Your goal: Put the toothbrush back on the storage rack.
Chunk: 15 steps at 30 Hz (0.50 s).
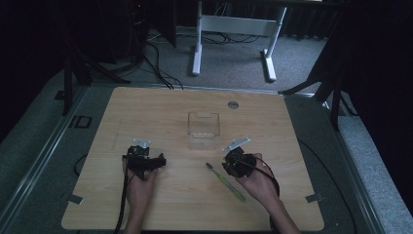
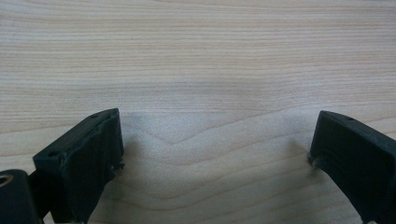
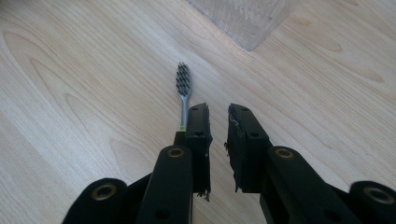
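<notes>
Right gripper view has the toothbrush [image 3: 183, 86] lying flat on the wooden table [image 3: 70, 93], dark bristle head pointing toward the clear plastic container [image 3: 243, 21] at the top edge, well apart from it. Its grey neck runs down and vanishes behind the outer side of one black jaw of the right gripper [image 3: 218, 122]; the handle seems to pass beside that jaw, not through the narrow gap. Those jaws stand nearly together with only a thin slit of table showing between them, and nothing sits in that slit, so the right gripper is closed on nothing

High view sets the same toothbrush [image 1: 225, 181] with its green handle slanting toward the person's side, just beside the right gripper [image 1: 237, 163], and the container [image 1: 203, 129] standing upright farther up the table. The left gripper [image 1: 144, 161] rests at the left, well apart from all of it; in its own view its jaws stand wide with bare wood between, so the left gripper [image 2: 215, 140] holds nothing

By my reading the step in hand is the approach to pick up the toothbrush, with the grasp not yet made. The next move calls for spreading the right jaws, shifting sideways so the handle lies between them, then closing and carrying it toward the container
</notes>
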Each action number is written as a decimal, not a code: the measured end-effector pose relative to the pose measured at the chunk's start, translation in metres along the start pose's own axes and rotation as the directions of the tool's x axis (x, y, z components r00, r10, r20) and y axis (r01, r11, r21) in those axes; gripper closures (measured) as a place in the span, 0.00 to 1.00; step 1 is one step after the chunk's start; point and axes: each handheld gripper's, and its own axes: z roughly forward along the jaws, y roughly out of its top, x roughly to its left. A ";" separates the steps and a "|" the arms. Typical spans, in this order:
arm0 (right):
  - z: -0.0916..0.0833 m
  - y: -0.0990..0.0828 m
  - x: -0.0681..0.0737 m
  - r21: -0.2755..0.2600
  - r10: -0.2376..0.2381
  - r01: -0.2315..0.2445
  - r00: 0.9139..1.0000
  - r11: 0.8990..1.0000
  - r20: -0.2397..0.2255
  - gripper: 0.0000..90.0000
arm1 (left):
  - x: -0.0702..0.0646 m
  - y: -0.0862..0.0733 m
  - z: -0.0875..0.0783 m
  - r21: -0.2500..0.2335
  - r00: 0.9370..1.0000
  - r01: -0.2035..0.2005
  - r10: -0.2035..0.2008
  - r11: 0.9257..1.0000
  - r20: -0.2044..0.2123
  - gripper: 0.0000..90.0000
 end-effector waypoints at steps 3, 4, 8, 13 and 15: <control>0.001 0.000 0.000 0.008 -0.006 0.006 1.000 1.000 -0.002 0.87 | 0.000 0.000 0.000 0.000 1.000 0.000 0.000 1.000 0.000 0.03; 0.002 0.000 0.000 0.012 -0.007 0.007 1.000 1.000 -0.004 0.87 | 0.000 0.000 0.000 0.000 1.000 0.000 0.000 1.000 0.000 0.03; 0.004 0.000 0.001 0.023 -0.006 0.006 1.000 1.000 -0.010 0.86 | 0.000 0.000 0.000 0.001 1.000 -0.001 0.001 1.000 0.000 0.03; 0.006 -0.001 0.001 0.035 -0.009 0.009 1.000 0.999 -0.010 0.86 | 0.000 0.000 0.000 0.000 1.000 0.000 0.000 1.000 0.000 0.03; 0.007 -0.001 0.001 0.041 -0.009 0.009 1.000 0.999 -0.010 0.86 | 0.000 0.000 0.000 0.000 1.000 0.000 0.000 1.000 0.000 0.03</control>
